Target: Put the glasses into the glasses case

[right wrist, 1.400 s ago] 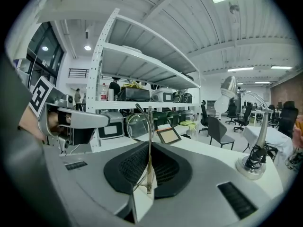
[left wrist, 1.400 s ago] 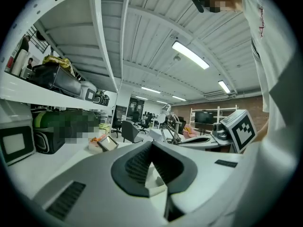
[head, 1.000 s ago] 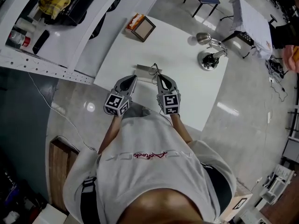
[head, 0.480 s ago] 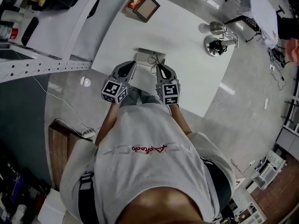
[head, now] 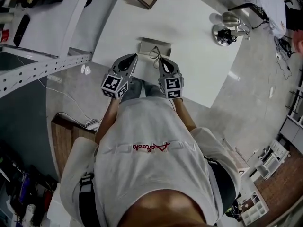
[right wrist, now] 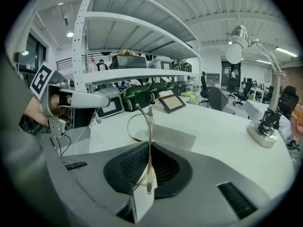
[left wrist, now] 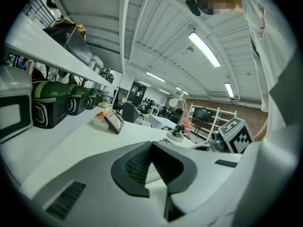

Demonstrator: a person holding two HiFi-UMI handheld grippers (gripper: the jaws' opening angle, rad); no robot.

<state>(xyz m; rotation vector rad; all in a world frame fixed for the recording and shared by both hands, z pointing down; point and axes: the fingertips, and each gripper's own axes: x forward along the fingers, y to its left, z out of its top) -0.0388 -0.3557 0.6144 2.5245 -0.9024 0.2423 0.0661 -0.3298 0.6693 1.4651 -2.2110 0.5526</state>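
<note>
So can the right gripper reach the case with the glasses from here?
Probably yes: the right gripper, shut on the glasses, sits just short of the case, with only bare table between them.

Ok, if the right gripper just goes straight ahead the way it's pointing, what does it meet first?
Probably the glasses case lying on the table just ahead; the glasses held in the right gripper would touch it first. Height above it is unclear.
</note>
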